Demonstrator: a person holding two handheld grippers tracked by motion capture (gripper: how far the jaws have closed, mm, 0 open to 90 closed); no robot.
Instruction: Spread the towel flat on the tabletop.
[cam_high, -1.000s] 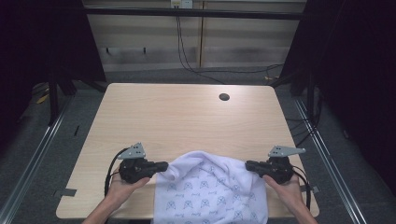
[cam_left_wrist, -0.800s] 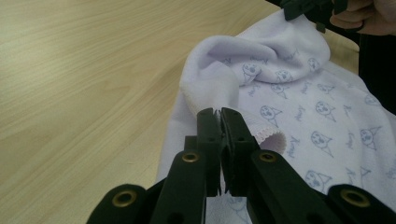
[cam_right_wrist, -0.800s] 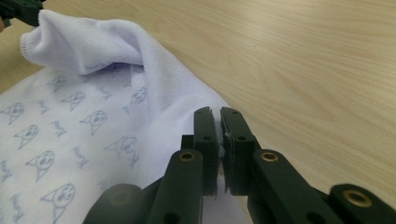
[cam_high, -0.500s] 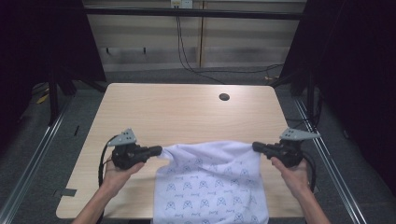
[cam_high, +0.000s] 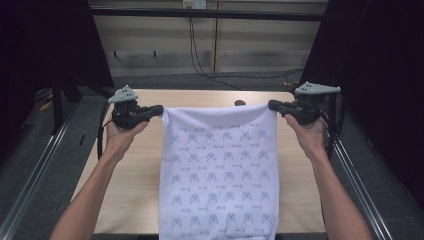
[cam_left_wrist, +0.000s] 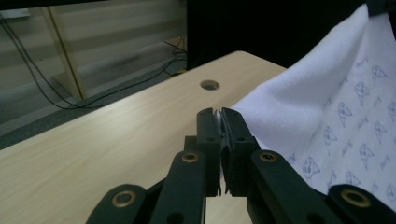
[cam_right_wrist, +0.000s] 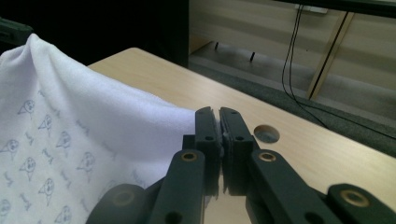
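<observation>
A white cloth printed with small blue figures hangs stretched between both grippers, held up above the wooden table. My left gripper is shut on the cloth's upper left corner. My right gripper is shut on the upper right corner. The top edge runs taut and level between them, and the cloth drops past the table's near edge. In the left gripper view the gripper pinches the cloth. In the right gripper view the gripper clamps the cloth at its corner.
A round cable hole sits near the table's far edge, just behind the cloth's top edge. Metal rails run along both sides of the table. Dark curtains flank it, and cables hang at the back wall.
Both grippers have risen and moved apart, lifting the cloth off the table. It was bunched at the near edge and now hangs flat and spread.
</observation>
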